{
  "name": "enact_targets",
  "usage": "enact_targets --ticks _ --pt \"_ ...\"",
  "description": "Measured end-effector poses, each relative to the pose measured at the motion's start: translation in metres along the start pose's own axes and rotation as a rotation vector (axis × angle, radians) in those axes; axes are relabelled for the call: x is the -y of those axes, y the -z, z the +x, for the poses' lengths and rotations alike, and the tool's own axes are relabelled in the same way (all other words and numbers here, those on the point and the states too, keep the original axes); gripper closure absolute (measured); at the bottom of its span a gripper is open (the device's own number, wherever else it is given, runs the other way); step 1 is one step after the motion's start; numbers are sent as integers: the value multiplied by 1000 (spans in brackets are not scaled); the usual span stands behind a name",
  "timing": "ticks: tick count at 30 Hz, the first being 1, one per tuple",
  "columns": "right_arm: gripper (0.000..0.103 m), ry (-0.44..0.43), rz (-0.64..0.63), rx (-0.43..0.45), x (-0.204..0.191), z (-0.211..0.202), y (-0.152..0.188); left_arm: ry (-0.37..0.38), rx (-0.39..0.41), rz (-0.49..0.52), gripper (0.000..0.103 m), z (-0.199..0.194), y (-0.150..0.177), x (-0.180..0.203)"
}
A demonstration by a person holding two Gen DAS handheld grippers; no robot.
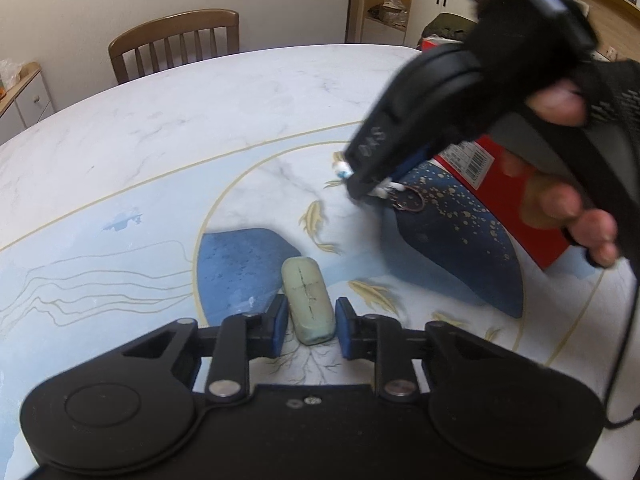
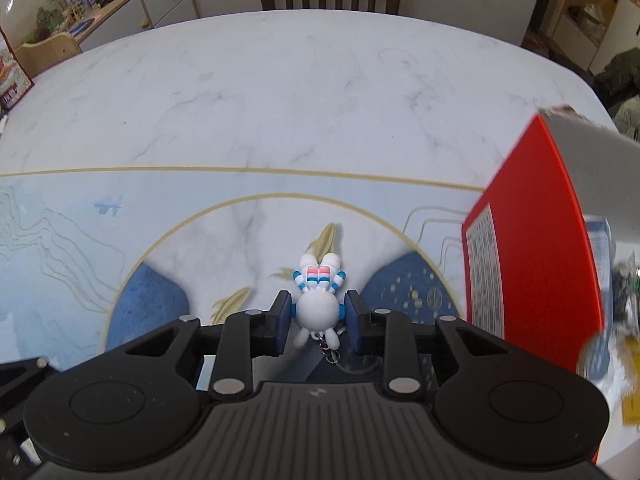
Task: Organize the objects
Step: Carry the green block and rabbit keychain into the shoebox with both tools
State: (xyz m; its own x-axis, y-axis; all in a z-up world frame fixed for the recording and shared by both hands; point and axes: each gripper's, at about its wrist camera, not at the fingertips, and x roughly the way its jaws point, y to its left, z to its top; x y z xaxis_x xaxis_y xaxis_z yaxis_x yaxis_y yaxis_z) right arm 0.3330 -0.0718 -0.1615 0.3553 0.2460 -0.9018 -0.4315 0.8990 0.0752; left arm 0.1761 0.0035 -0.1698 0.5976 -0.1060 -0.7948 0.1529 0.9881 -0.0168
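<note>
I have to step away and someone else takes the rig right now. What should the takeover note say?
Left claw: open, pads on either side of the pale green soap bar, which lies on the table; not yet gripped.
Right claw: pads at the round head of the white astronaut keychain; whether it grips is unclear.
The red box stands to the right, with some items beside it, blurred.
Done: nothing visibly put away.
Left: probably grip the soap, then place both things; the target is not shown.
</note>
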Motion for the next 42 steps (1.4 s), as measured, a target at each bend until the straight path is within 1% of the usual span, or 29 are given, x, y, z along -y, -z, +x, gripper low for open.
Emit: enact_targets --ticks 3,6,12,17,21,24,28,36,42 --pt "75 -11 14 -6 -1 -10 7 17 3 -21 80 0 1 -6" --pt "76 -29 28 -5 -2 -23 14 11 0 -38 80 -2 1 -8" --pt "76 -45 36 19 -2 -55 24 13 9 -47 81 -10 2 -12" --pt "76 -44 33 36 -1 -80 34 10 2 -94 81 -16 8 -21" --pt "76 -49 35 48 3 -98 43 11 16 -104 83 -28 9 -23" --pt "76 -47 40 52 6 -113 51 14 25 -93 83 -36 11 -21" --pt "76 -52 33 57 10 -130 61 9 14 -103 83 -40 17 -18" --pt "76 -63 21 91 29 -165 75 12 35 -129 84 -61 15 -6" --pt "76 -62 30 112 64 -185 80 12 48 -146 83 -74 4 11"
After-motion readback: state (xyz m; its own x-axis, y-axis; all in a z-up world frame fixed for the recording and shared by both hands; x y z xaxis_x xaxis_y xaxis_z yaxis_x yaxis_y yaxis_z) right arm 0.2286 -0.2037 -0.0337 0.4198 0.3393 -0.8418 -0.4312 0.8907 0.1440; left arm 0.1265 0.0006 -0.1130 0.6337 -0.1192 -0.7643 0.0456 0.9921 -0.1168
